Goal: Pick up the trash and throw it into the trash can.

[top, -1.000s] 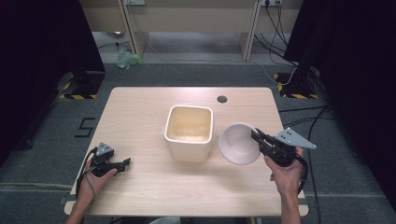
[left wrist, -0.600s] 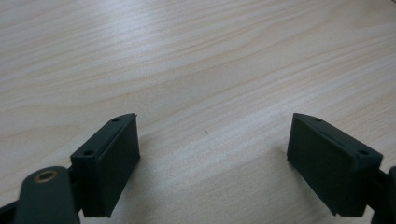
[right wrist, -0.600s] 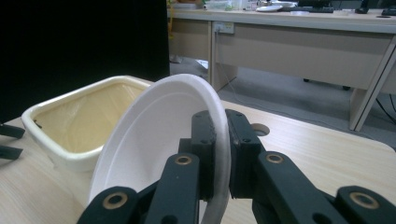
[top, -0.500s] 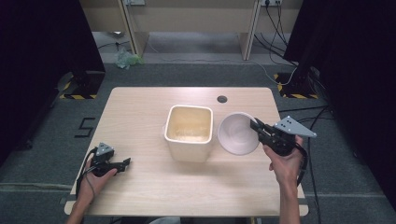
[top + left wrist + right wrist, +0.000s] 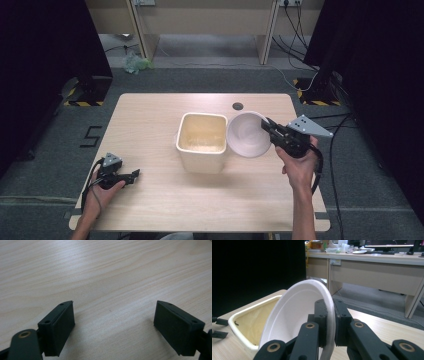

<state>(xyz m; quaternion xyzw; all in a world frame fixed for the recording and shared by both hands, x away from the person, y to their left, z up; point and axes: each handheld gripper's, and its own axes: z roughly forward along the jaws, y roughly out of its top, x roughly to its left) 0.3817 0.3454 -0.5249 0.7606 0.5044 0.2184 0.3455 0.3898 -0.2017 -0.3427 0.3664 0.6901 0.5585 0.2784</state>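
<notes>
Now R gripper [image 5: 268,128] pinches tilted bowl [image 5: 246,134] beside tub [image 5: 201,142]; L gripper [image 5: 131,175] spread.

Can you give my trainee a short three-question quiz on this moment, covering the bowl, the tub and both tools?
1. True or false: the right tool is clamped on the rim of the white bowl.
2. How do the left tool's jaws stand? A) spread apart, nothing between them B) shut on a spoon C) shut on the bowl
3. Which way does the tilted bowl's open side face in the high view?

Key
1. True: one jaw inside the rim, one outside.
2. A, over bare table.
3. Toward the cream square tub beside it.
</notes>
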